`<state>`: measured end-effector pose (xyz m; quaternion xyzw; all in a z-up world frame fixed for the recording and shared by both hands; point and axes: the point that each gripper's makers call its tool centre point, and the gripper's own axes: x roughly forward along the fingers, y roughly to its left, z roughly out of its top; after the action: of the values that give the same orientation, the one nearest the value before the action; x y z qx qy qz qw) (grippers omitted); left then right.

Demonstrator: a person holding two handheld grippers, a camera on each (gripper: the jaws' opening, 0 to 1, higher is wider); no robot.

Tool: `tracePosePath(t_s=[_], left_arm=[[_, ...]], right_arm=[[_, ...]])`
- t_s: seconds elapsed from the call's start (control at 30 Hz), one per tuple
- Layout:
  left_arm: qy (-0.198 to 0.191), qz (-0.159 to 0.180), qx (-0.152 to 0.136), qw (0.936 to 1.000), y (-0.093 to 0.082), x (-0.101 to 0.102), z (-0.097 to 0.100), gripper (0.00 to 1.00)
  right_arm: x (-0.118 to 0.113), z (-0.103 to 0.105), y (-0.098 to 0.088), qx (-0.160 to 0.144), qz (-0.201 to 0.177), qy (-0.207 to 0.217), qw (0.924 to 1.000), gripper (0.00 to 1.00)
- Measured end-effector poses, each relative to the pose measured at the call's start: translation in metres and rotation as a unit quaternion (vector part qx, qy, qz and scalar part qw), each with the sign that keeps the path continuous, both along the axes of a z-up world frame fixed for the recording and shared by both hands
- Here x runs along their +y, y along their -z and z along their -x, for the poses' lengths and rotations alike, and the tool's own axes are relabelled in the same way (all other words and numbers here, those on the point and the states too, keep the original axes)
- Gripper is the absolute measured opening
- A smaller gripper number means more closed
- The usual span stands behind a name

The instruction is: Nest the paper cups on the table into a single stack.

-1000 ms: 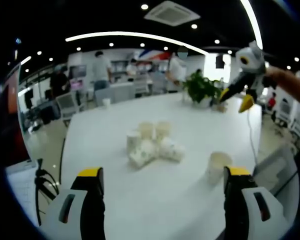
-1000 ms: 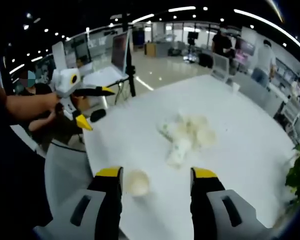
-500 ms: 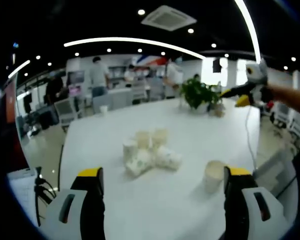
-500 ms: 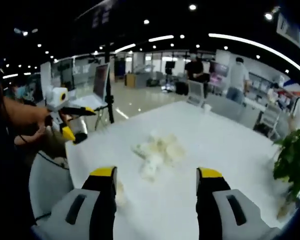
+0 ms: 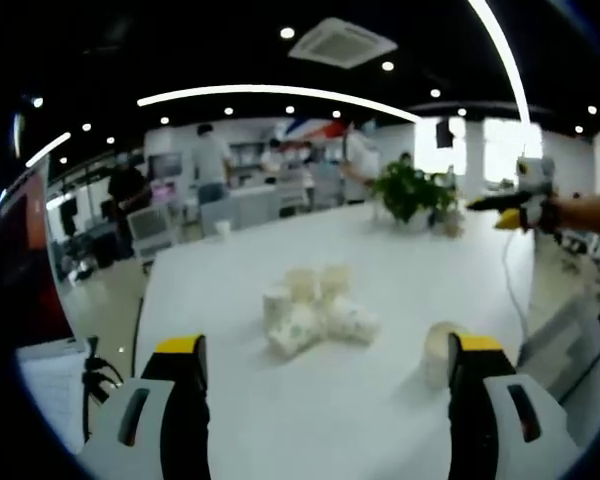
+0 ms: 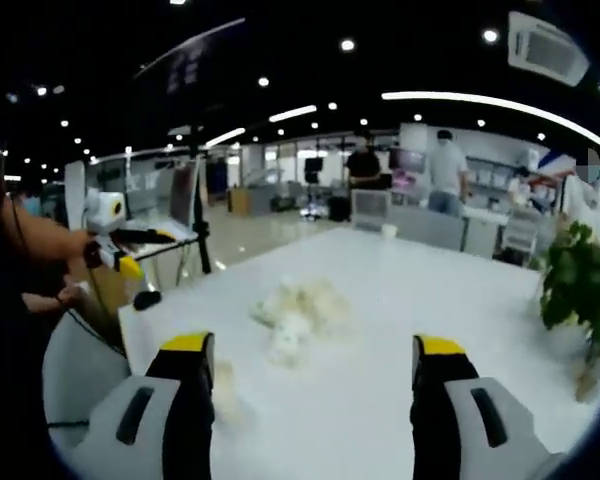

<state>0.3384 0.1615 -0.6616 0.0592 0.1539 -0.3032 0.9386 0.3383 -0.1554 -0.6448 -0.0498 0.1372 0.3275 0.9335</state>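
The white desk [image 5: 380,260] spans the middle of the left gripper view and, in the right gripper view [image 6: 460,300], runs from the lower centre to the right edge; against the pictures from a moment ago both cameras have tipped up, so more ceiling and office shows. The potted plant [image 5: 412,192] stands at the far end of the desk, upper right of centre in the left gripper view, and at the right edge [image 6: 578,290] of the right gripper view. The cluster of paper cups [image 5: 315,308] sits at mid-desk, some upright and some lying on their sides, touching one another; in the right gripper view it is a blurred pale heap [image 6: 295,310] left of centre, as before. A lone paper cup [image 5: 438,352] stands upright well apart from the cluster, just beside the right jaw of the left hand-held gripper [image 5: 325,360], whose jaws stand wide with nothing between them. The right hand-held gripper [image 6: 315,358] is likewise wide and empty. What the upright cups contain cannot be told, and no writing is readable.
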Motion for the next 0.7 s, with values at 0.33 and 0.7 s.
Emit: tracePosePath(t_s=[0.33, 0.7], left_arm=[[0.016, -0.005, 0.011, 0.9998, 0.016, -0.003, 0.01, 0.99], [0.022, -0.001, 0.007, 0.9997, 0.021, -0.002, 0.014, 0.99]], right_arm=[[-0.004, 0.003, 0.021, -0.021, -0.014, -0.005, 0.9997, 1.0], [0.001, -0.007, 0.031, -0.019, -0.012, -0.03, 0.9993, 1.0]])
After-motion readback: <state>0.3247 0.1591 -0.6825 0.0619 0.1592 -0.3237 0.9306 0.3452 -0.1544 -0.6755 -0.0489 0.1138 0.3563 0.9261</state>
